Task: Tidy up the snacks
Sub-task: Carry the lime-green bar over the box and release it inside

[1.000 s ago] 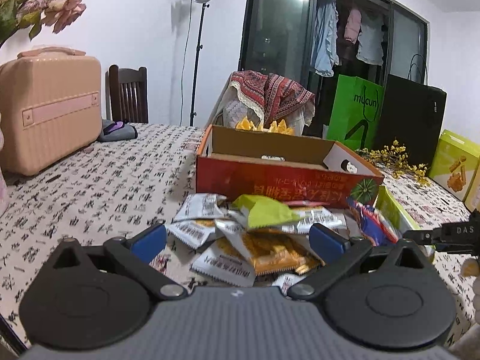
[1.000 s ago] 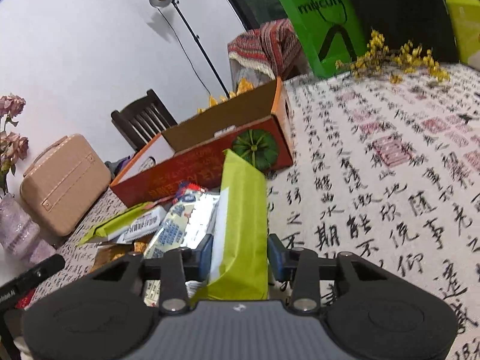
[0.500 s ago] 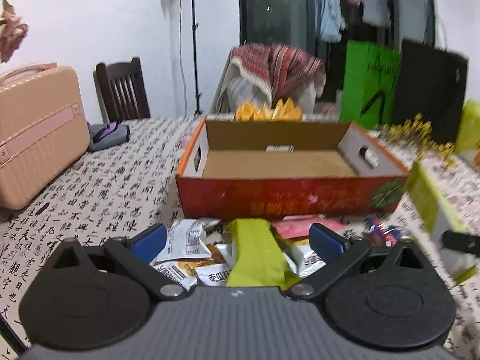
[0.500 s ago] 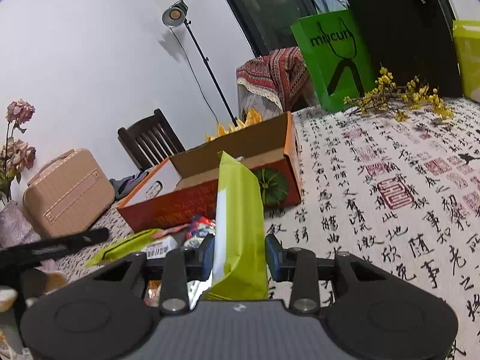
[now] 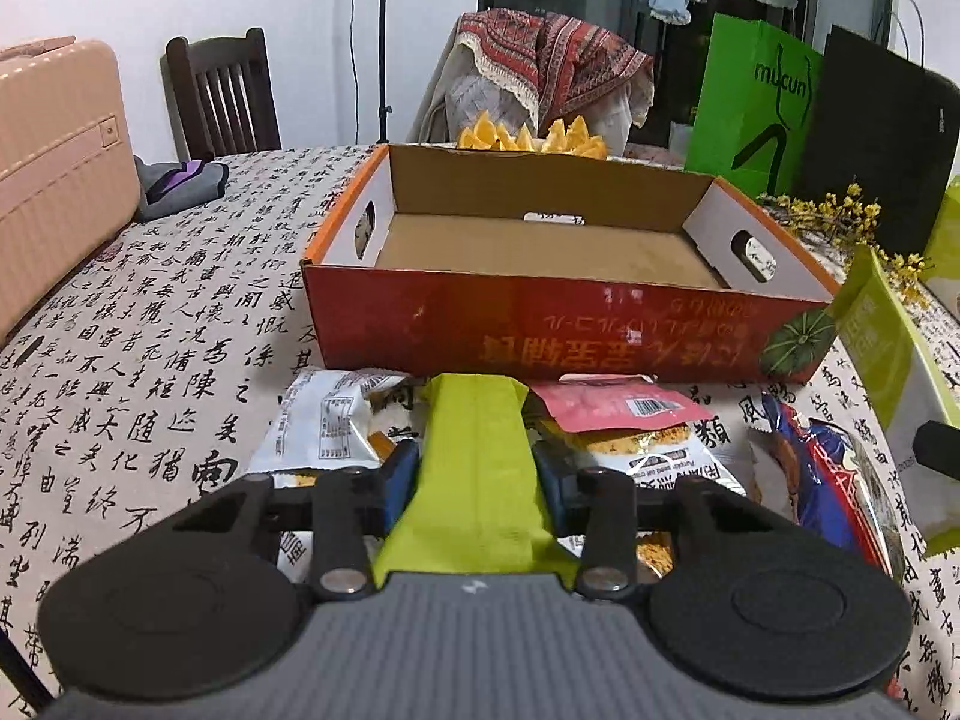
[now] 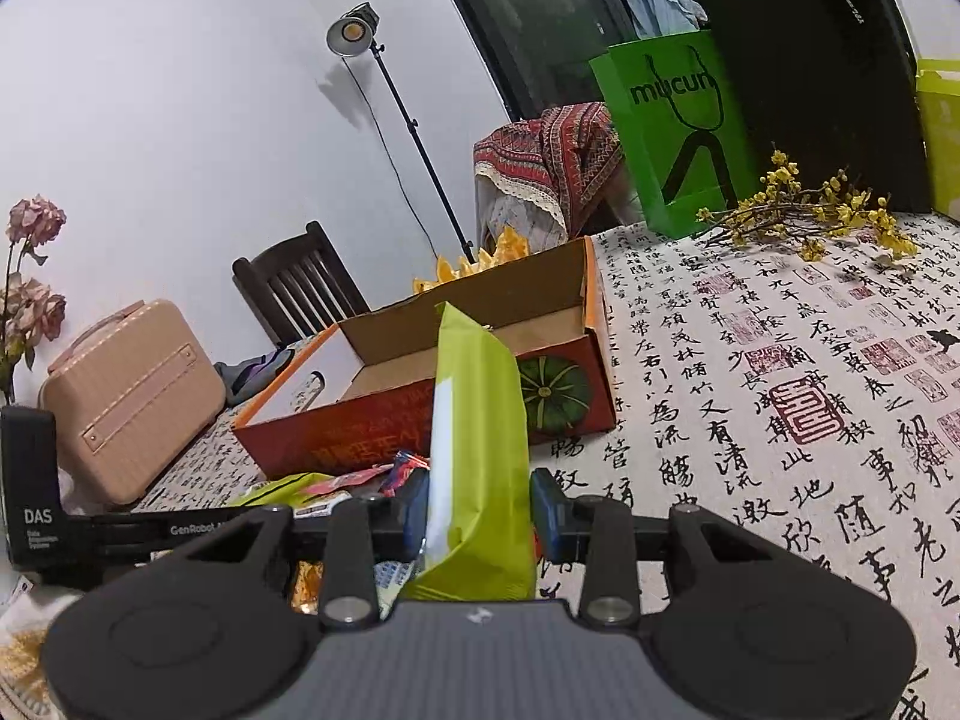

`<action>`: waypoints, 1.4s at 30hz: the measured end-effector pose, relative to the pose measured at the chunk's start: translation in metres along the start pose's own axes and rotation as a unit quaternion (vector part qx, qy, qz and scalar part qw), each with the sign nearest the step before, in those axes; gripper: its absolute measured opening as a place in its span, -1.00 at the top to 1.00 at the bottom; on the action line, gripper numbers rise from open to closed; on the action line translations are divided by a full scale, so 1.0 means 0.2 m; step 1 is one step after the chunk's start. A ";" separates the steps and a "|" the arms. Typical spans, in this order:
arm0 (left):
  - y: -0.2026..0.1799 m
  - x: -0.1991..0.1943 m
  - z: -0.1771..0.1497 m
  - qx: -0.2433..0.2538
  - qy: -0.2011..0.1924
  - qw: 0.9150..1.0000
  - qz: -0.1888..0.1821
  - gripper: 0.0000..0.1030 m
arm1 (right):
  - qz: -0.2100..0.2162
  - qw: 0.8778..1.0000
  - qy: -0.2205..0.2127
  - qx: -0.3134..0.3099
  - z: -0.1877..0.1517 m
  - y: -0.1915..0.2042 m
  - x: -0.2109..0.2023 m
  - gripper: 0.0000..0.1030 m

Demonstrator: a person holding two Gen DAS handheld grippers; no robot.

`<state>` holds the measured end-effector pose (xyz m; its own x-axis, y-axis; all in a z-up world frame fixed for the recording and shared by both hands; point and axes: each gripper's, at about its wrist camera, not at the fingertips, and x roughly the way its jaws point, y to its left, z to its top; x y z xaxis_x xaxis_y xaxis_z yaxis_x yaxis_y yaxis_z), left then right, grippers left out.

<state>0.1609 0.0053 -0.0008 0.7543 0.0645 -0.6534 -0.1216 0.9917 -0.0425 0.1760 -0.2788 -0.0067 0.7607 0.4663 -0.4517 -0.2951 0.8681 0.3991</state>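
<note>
Right wrist: green bag (image 6: 672, 132) reads "mucun"; black bar (image 6: 36, 480) "DAS".

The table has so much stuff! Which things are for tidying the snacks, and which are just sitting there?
For the job: left gripper holding a green packet, right gripper holding a green bag, cardboard box, snack pile.

Just there: pink suitcase, yellow flowers, green shopping bag.

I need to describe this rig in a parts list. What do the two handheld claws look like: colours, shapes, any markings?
Both match: left claw and right claw have a ribbed grey body with a small white logo, two round black discs, black linkage arms with silver pivot pins, and blue finger pads. The right view shows white "DAS" and "GenRobot" lettering on the left unit.
</note>
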 end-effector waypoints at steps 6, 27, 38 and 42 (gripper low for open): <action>0.05 -0.06 -0.02 -0.007 -0.023 1.000 -0.012 0.19 | -0.004 1.000 0.000 -0.002 0.00 0.02 0.01 0.33; 0.09 -0.30 0.24 -0.025 -0.157 0.985 -0.062 0.20 | -0.007 0.998 -0.051 -0.034 0.29 0.18 0.12 0.33; 0.04 -0.03 0.51 -0.056 -0.155 0.984 -0.062 0.20 | -0.030 0.999 -0.037 -0.010 0.56 0.16 0.50 0.33; 0.04 0.12 0.53 -0.068 -0.144 0.986 -0.057 0.20 | -0.034 0.999 -0.019 0.006 0.59 0.09 0.65 0.33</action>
<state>0.2467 0.0270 0.0643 0.9175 0.0024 -0.3978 -0.0962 0.9717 -0.2160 0.3375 -0.2219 0.0361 0.7997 0.3996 -0.4481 -0.2351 0.8952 0.3787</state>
